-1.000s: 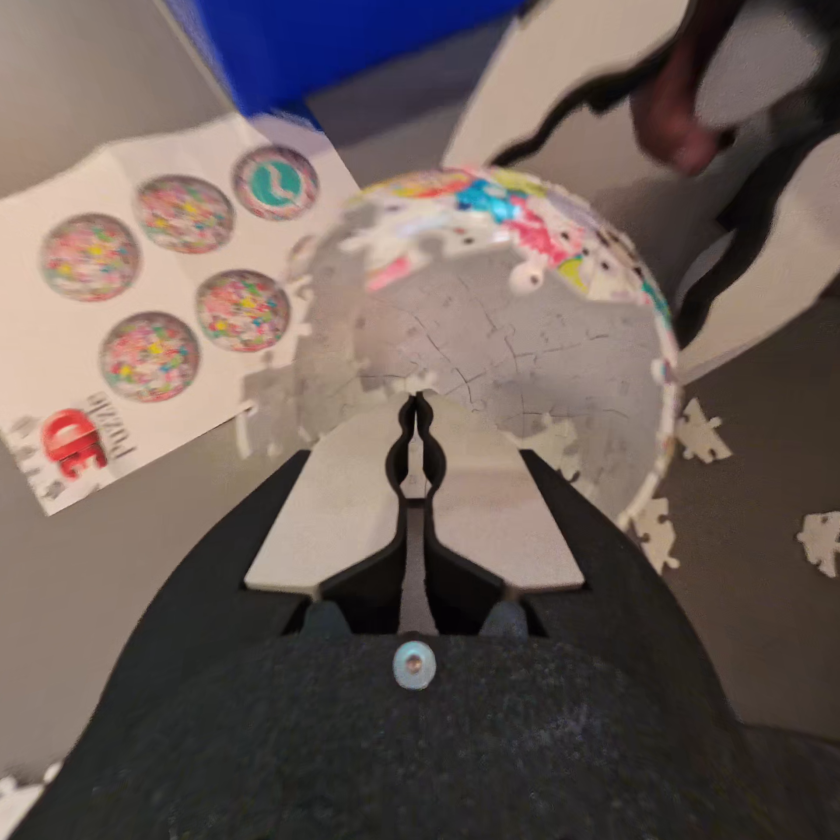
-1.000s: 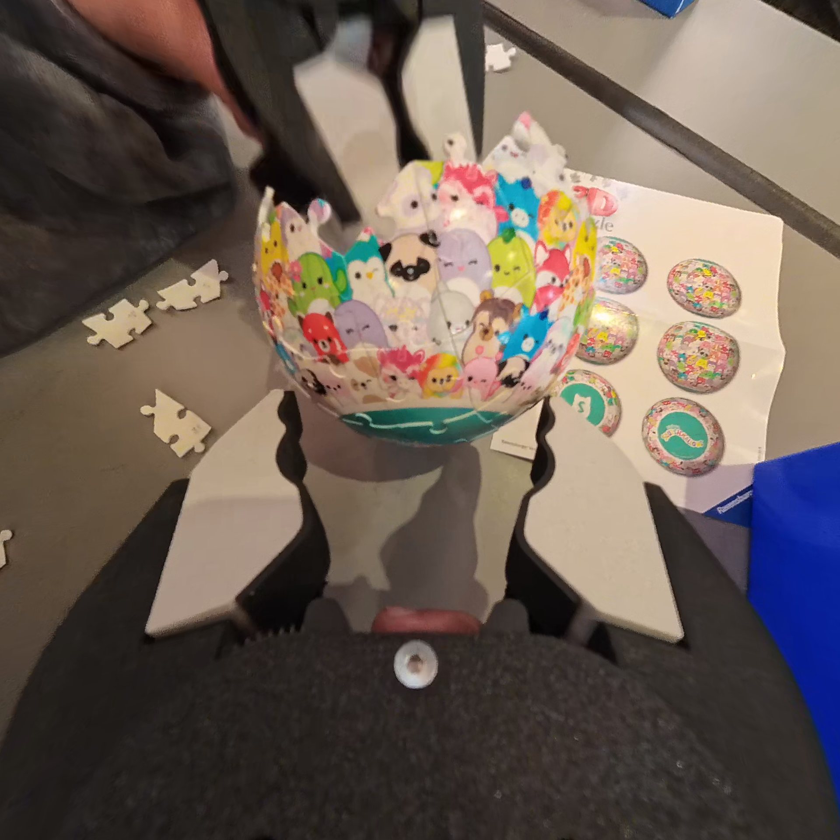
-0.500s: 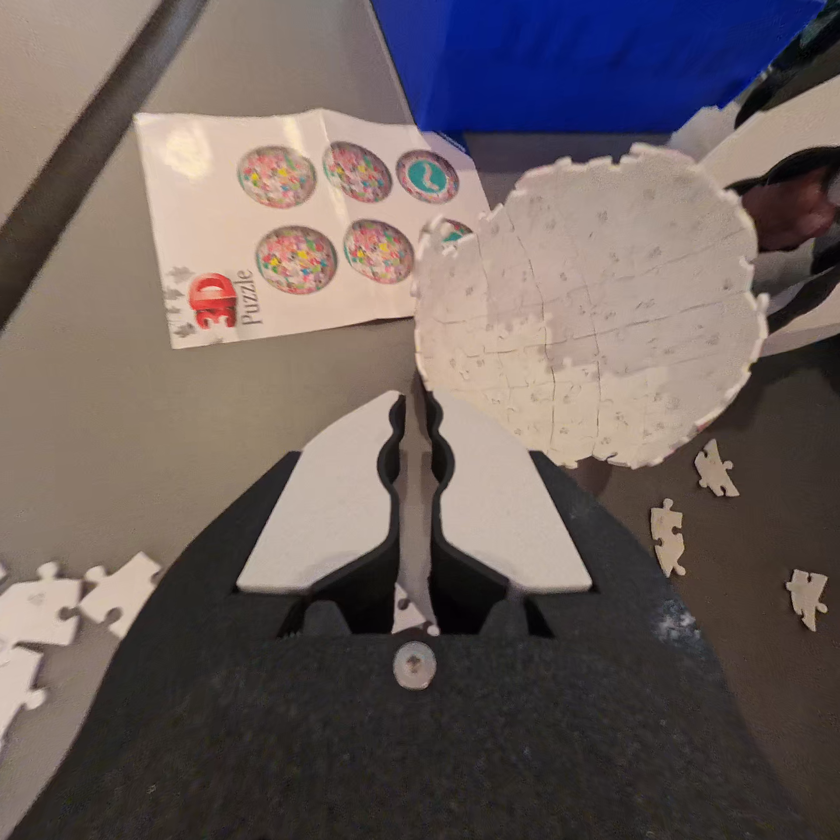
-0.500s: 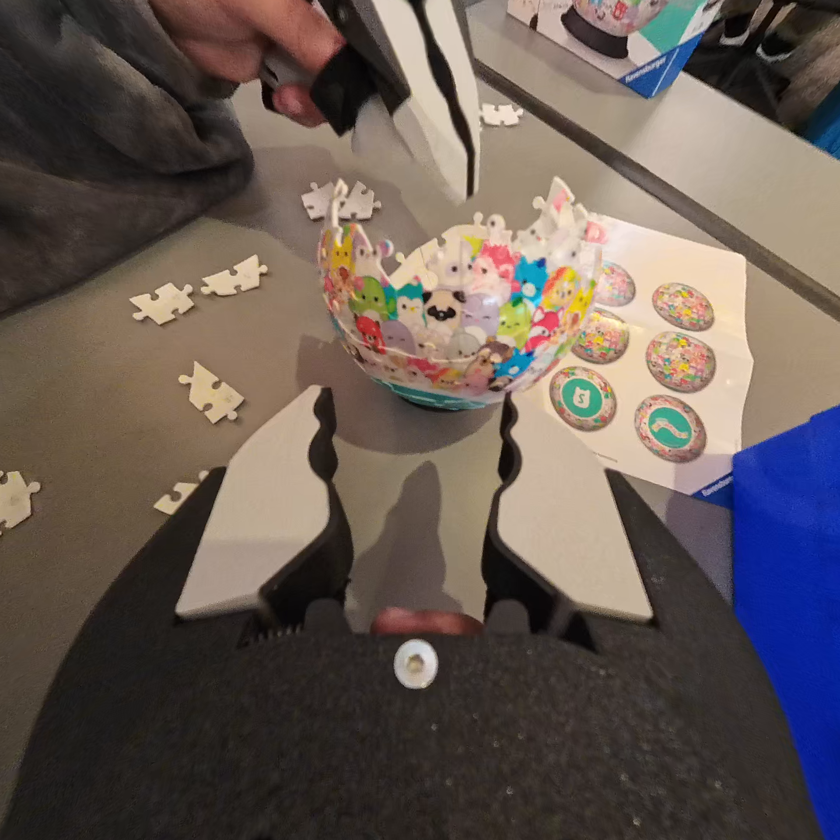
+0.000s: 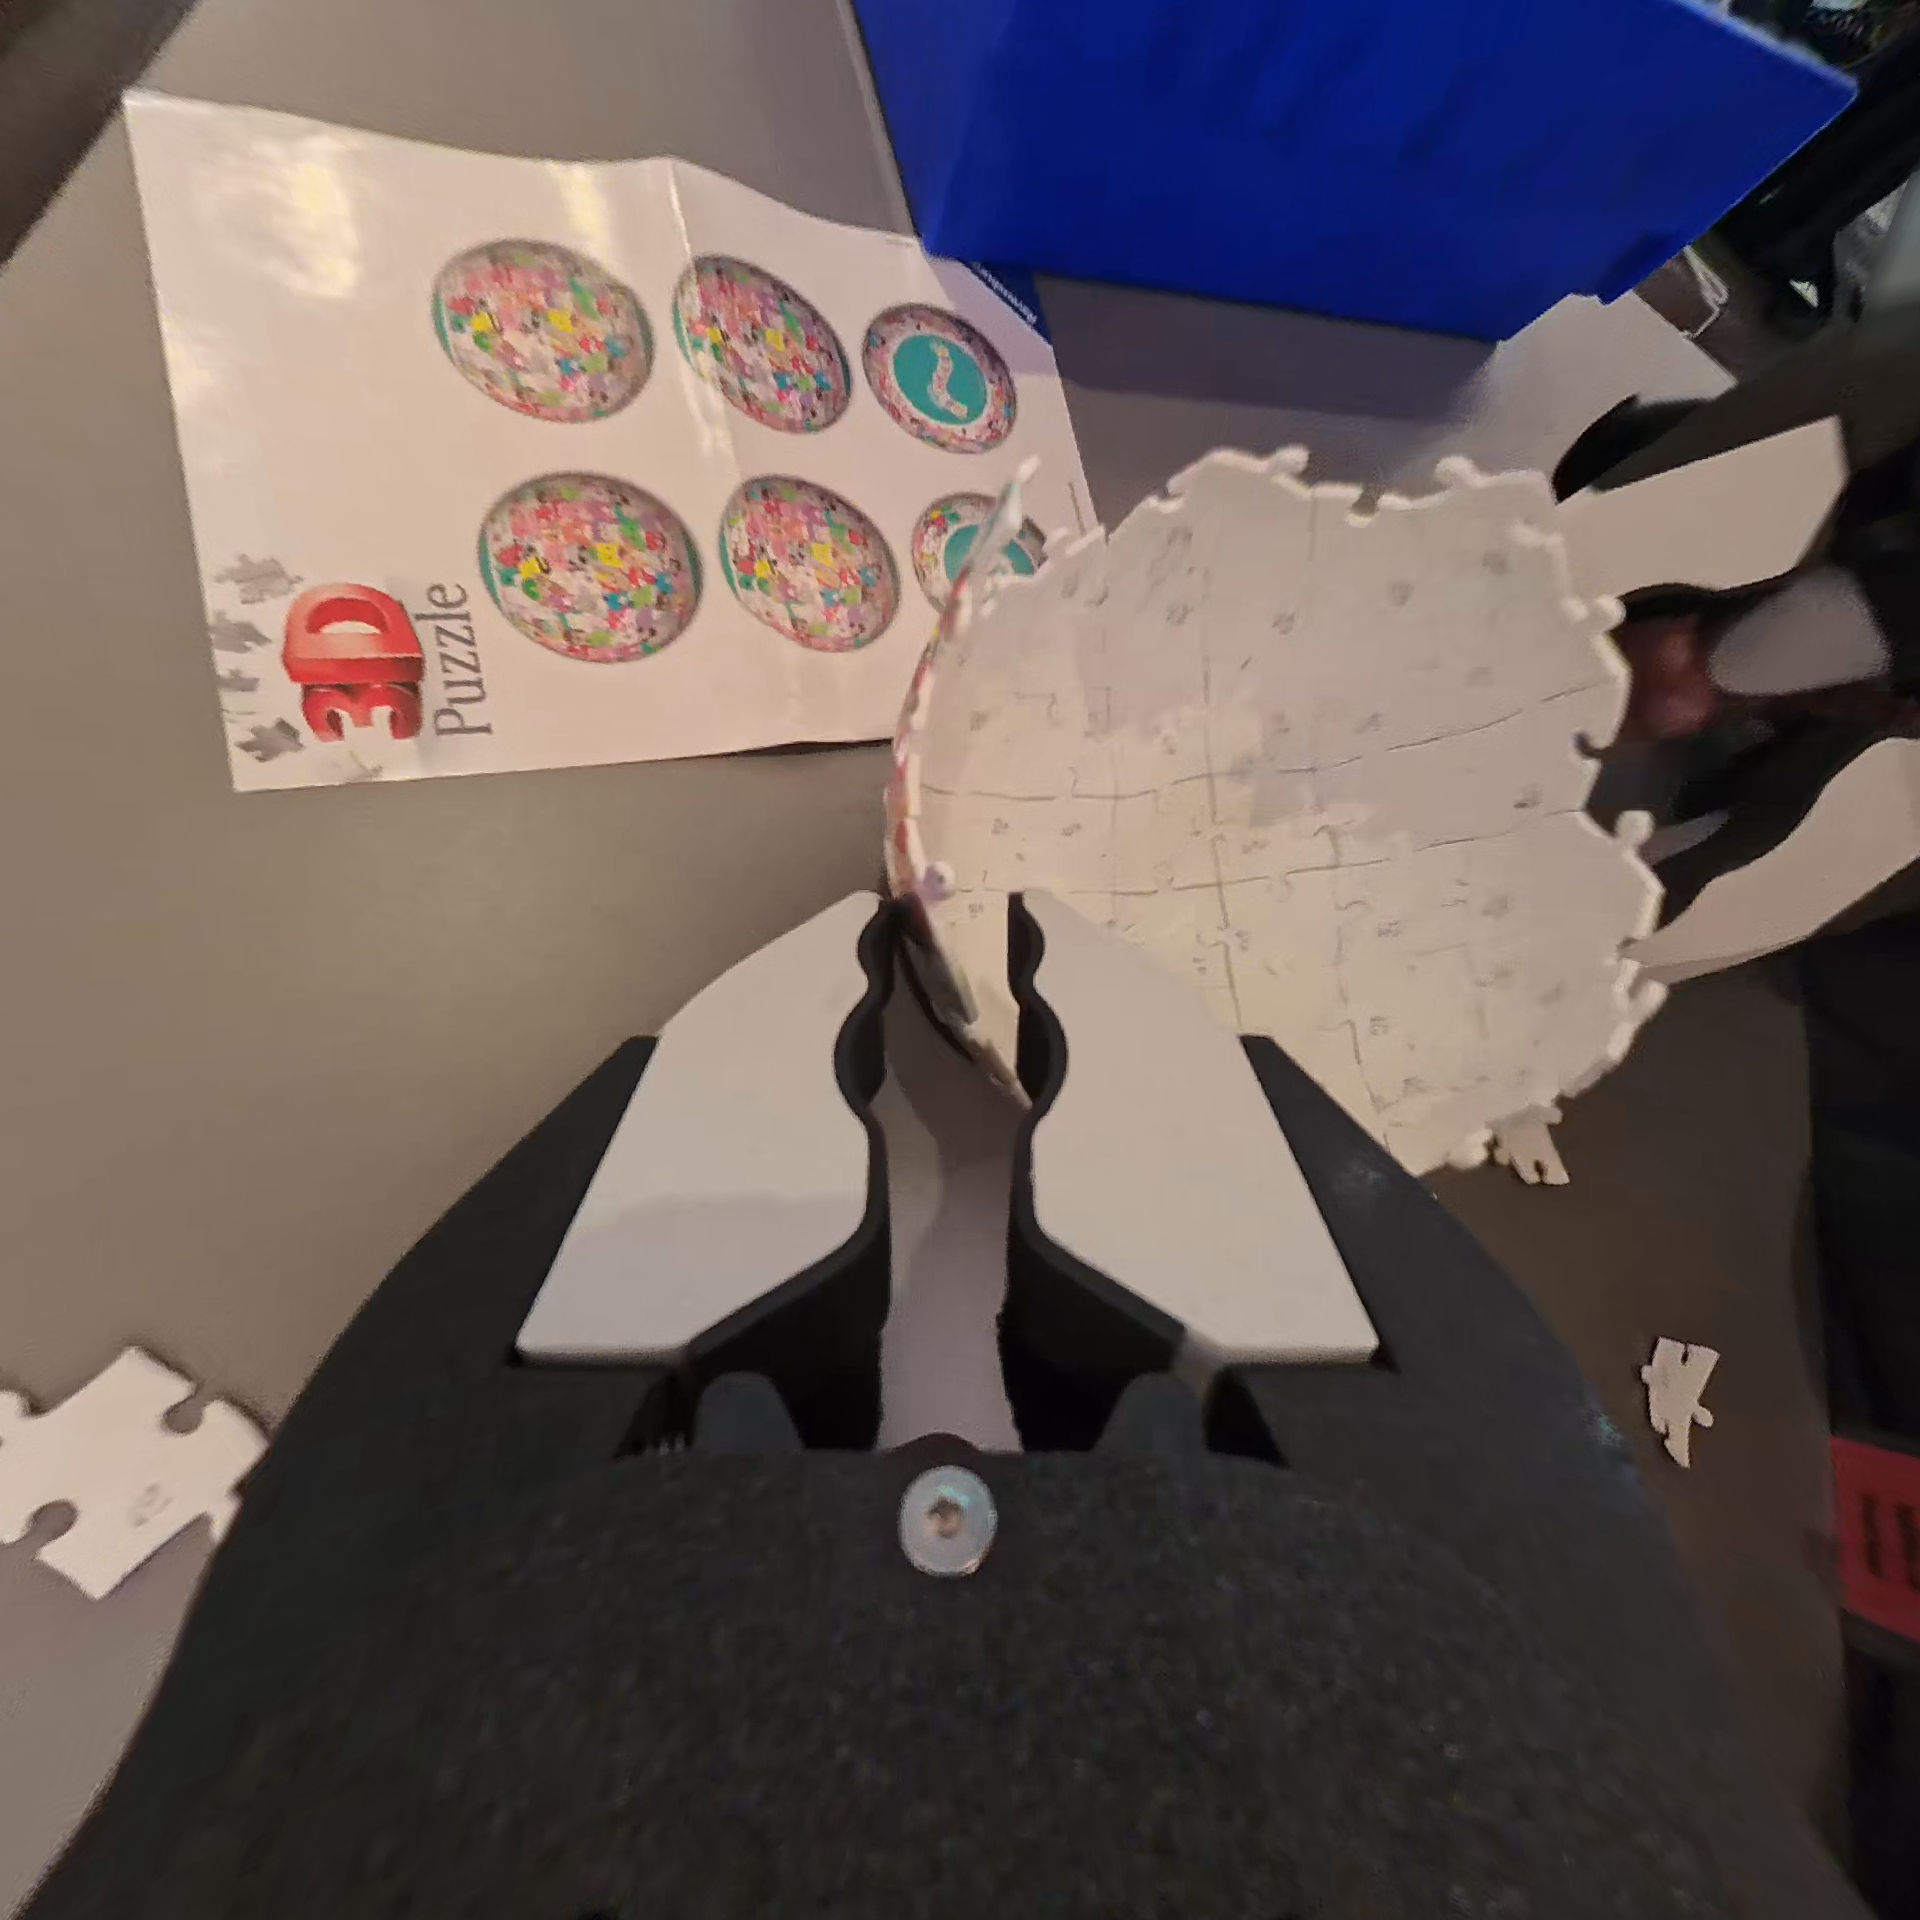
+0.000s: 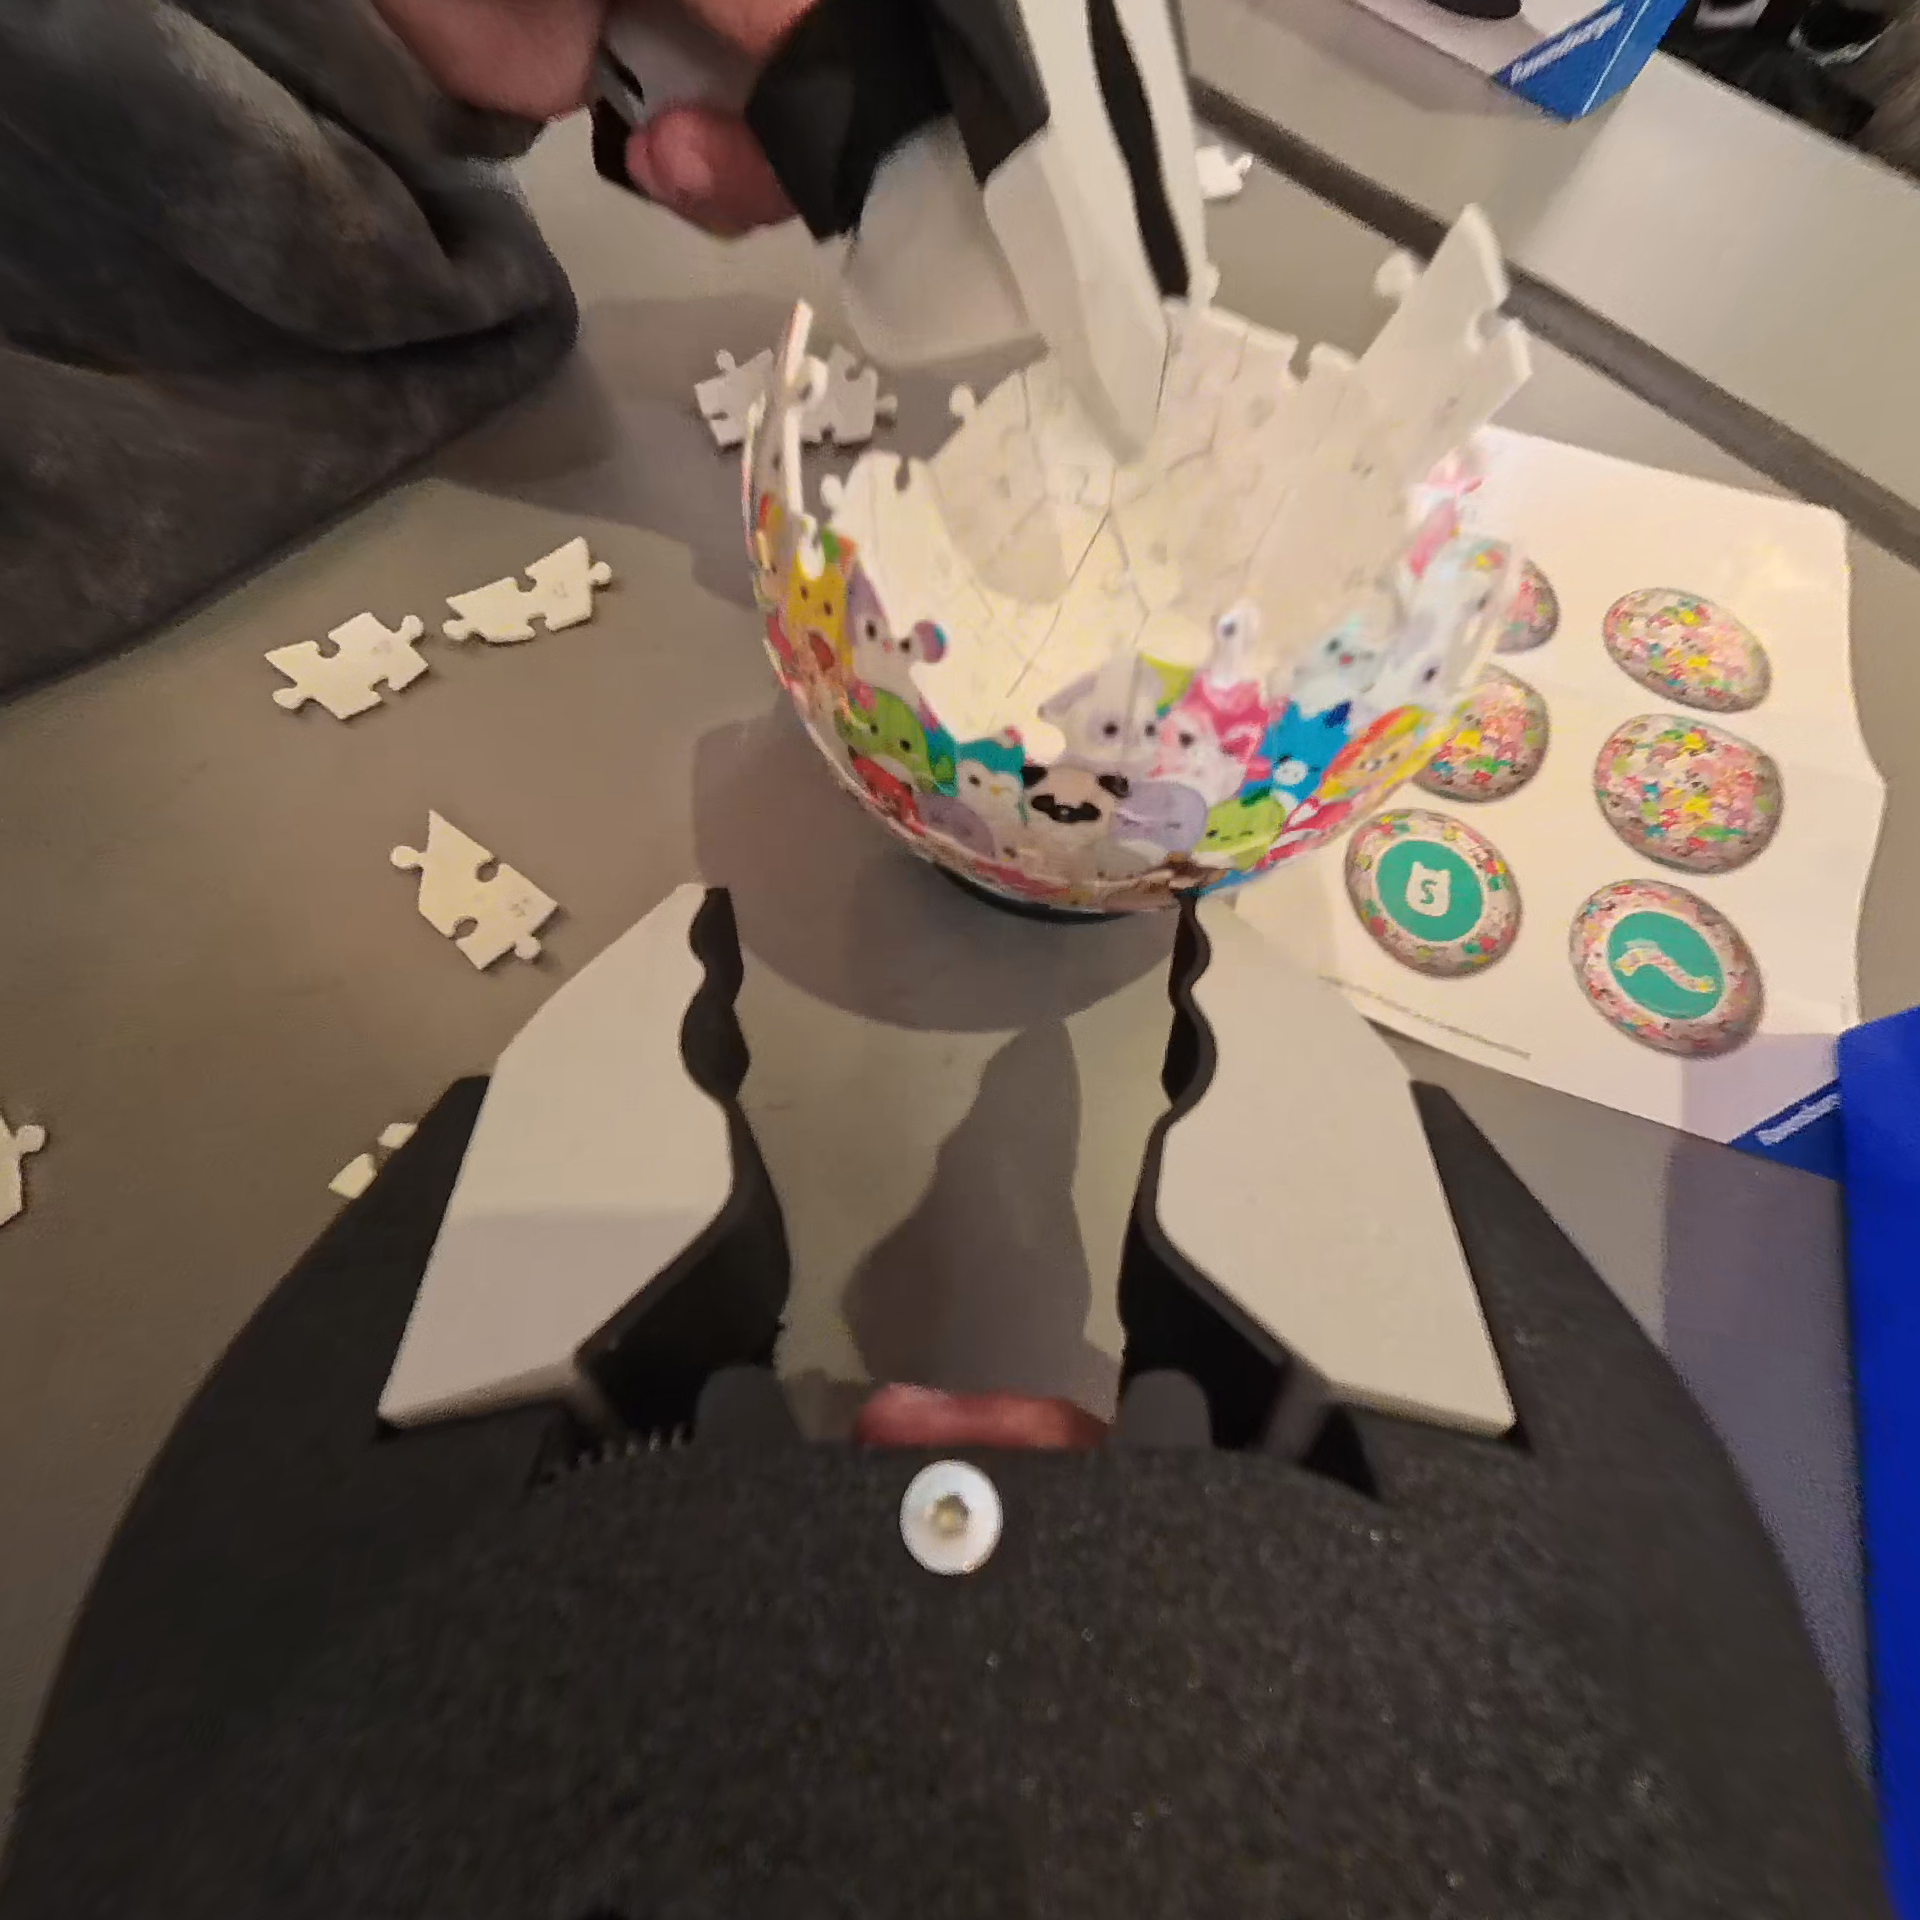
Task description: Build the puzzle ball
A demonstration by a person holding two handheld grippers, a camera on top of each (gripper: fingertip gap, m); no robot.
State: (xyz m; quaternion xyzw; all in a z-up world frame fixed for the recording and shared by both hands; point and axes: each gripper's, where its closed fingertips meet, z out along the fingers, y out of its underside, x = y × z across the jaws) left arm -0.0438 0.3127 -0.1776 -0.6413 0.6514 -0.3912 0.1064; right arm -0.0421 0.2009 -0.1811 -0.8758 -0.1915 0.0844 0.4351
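Left tongs (image 5: 951,925): my jaws are pinched on the near rim of the puzzle ball (image 5: 1278,790), one finger inside the white shell and one outside, so I judge I am steadying the wall.

Right tongs (image 6: 951,935): jaws spread wide with nothing between them, hovering just in front of the ball's foot; I judge they are free to fetch a piece.

Puzzle ball: a half-built bowl, open side up, printed with cartoon animals outside and plain white inside; it sits on a dark base near the middle of the grey worktop (image 6: 260,1018), its jagged top edge unfinished.

Loose pieces (image 6: 473,902): scattered white side up on the worktop to the ball's left in the right wrist view, well apart from it, within reach for the next fit.

Instruction sheet (image 5: 540,447): flat on the worktop just beside the ball, part of it tucked behind the shell.

Blue box (image 5: 1299,145): at the far edge, overlapping the sheet's corner.
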